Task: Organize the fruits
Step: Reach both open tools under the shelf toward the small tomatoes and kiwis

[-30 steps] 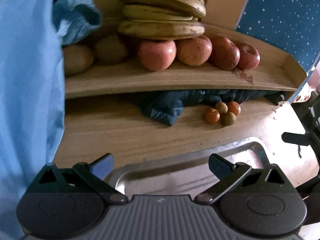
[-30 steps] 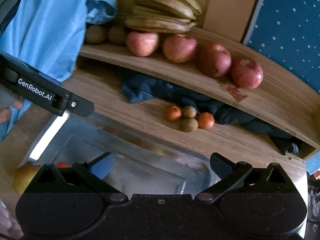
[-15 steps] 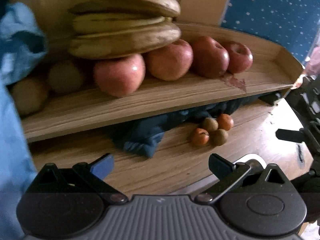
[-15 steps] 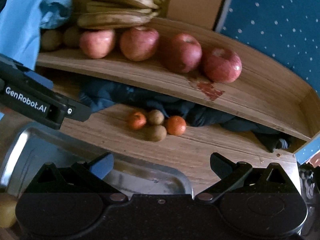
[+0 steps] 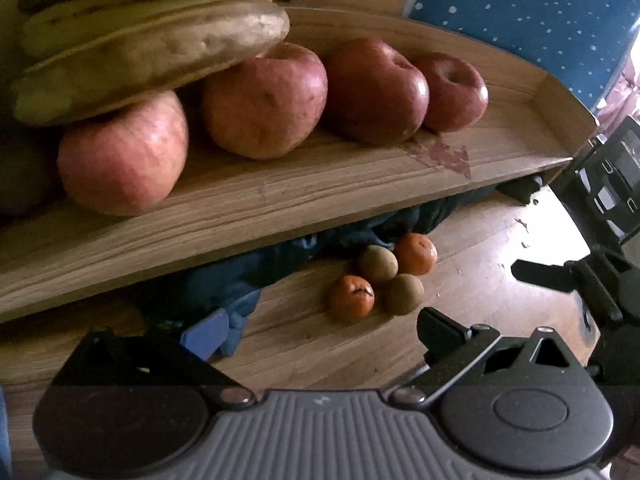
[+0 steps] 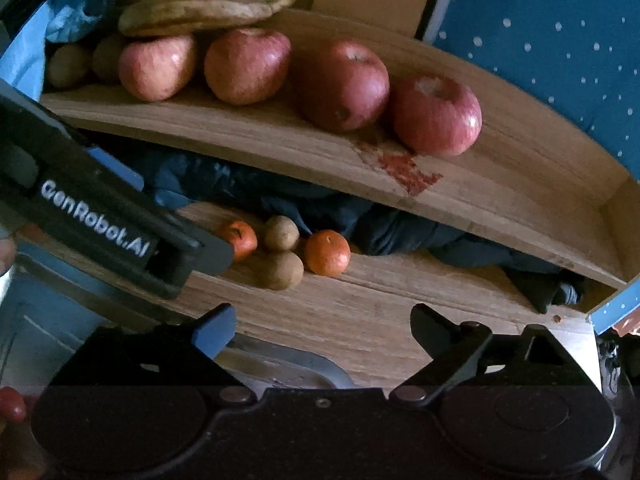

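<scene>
A: How far are you w/ the fruits?

B: The apples (image 6: 340, 84) and bananas (image 6: 208, 8) sit in a row on the upper shelf (image 6: 500, 184), so I judge that part done. Two oranges (image 5: 351, 295) and two kiwis (image 5: 404, 293) are left on the lower board's (image 5: 312, 344) back edge, touching each other.

A: Your tongs?

B: Left gripper (image 5: 320, 328) and right gripper (image 6: 320, 326) are both spread wide, holding nothing.
</scene>
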The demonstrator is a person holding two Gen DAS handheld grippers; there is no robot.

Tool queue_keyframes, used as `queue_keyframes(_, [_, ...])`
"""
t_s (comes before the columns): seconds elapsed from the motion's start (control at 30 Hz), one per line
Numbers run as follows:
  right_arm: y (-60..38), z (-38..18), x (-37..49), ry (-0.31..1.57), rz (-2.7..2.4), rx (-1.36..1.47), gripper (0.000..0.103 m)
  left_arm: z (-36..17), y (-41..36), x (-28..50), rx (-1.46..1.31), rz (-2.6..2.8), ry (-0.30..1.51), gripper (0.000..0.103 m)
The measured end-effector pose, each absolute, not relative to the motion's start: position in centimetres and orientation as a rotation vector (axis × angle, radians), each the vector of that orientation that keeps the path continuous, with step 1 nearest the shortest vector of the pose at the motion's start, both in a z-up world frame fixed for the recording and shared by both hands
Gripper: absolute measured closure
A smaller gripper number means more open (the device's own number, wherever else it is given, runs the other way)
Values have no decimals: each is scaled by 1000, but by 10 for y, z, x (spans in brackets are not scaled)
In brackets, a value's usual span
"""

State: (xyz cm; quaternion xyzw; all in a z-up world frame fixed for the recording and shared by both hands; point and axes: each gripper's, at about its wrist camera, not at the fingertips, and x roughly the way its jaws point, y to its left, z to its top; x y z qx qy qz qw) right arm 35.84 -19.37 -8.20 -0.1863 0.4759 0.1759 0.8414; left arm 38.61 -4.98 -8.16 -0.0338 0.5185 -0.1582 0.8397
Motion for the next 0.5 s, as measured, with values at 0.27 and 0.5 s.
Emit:
queue_keyframes(0.27, [-192, -86, 366, 1014, 384, -362, 16, -90, -54, 396, -106, -338, 1093, 11])
queue_keyframes(0.5, [-185, -91, 370, 1030, 429, -351, 33, -92, -56, 396, -119, -349, 1098, 22])
